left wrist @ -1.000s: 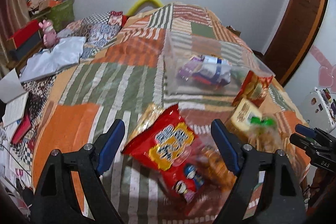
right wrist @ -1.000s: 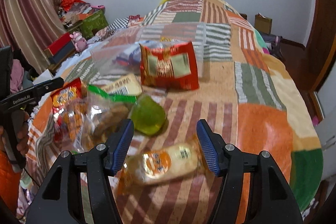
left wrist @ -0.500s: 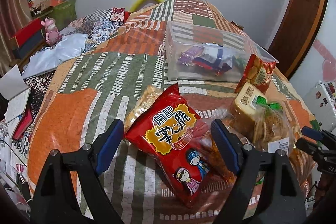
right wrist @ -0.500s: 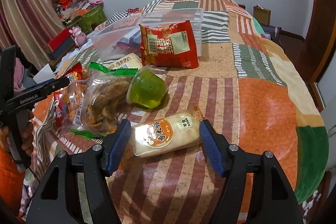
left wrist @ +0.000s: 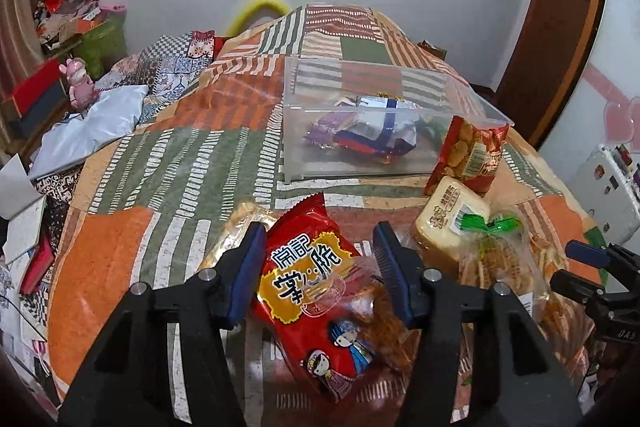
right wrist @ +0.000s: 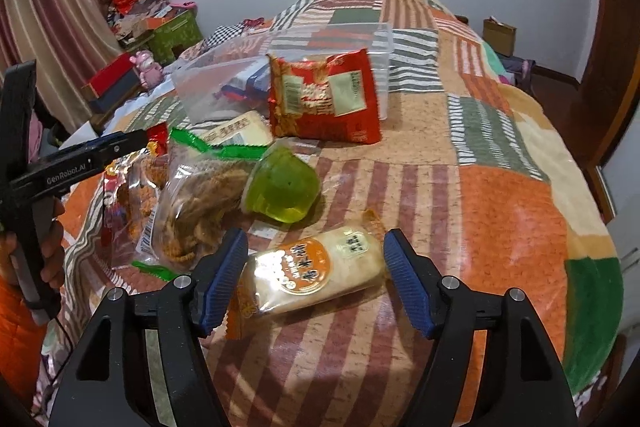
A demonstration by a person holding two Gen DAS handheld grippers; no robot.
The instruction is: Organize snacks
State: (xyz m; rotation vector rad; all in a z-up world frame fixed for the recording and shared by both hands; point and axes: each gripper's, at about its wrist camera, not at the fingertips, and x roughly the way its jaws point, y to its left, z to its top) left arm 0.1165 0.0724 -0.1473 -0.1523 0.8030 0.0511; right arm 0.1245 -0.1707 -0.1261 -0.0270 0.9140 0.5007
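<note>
Patchwork quilt (left wrist: 168, 163) covers the bed; clear bin (left wrist: 384, 95) is the landmark, already holding a few packets. Left of and nearer than the bin: left gripper (left wrist: 320, 275), jaws just narrowed, pads pressing both sides of the red bag (left wrist: 316, 303). In front of the bin: biscuit bag (right wrist: 324, 95) leaning on its wall, then green jelly cup (right wrist: 284, 187). Nearest: right gripper (right wrist: 314, 281), jaws just widened, straddling the rice cake (right wrist: 316, 267) without gripping.

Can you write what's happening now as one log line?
left gripper: closing on red snack bag | right gripper: opening, around rice cracker pack | clear bin: waiting
</note>
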